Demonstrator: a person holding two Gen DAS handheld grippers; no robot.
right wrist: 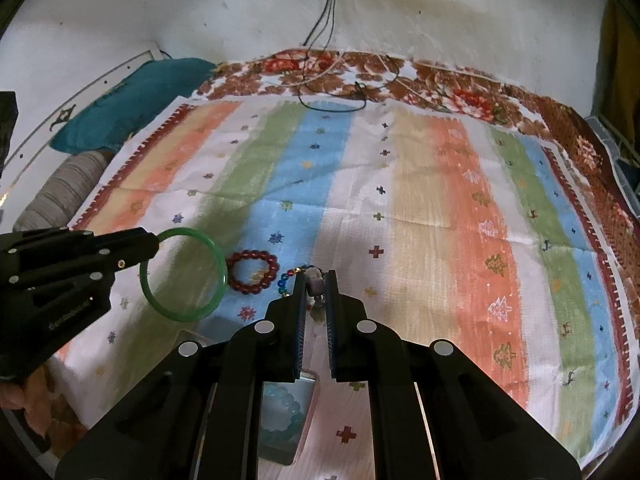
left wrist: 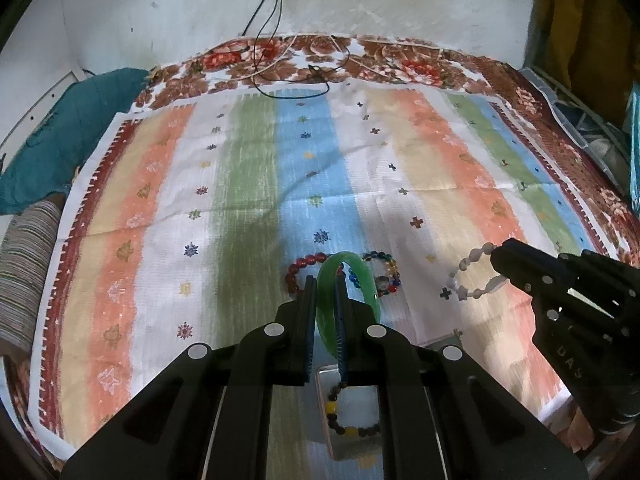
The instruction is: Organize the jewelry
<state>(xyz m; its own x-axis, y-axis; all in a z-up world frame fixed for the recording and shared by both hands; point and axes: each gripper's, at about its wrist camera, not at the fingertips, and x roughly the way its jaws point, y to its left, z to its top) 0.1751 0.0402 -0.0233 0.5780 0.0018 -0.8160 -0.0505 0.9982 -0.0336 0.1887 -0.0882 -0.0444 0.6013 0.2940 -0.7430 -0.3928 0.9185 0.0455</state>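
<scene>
Nearest, the box waits below. The left gripper pinches the green bangle; the right gripper pinches the white bracelet. Lower each gently over its compartment, clear of the red bracelet beyond.

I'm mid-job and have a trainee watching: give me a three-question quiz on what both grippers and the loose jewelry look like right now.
1. True or false: the left gripper is shut on the green bangle.
2. What does the right gripper hold? A) the red bead bracelet B) the white bead bracelet C) nothing
3. Name the two bracelets lying on the striped cloth beyond the bangle.

Key
1. True; its fingers pinch the rim.
2. B; the white bead bracelet hangs from its tip.
3. The red bead bracelet and the multicolored bead bracelet.
</scene>
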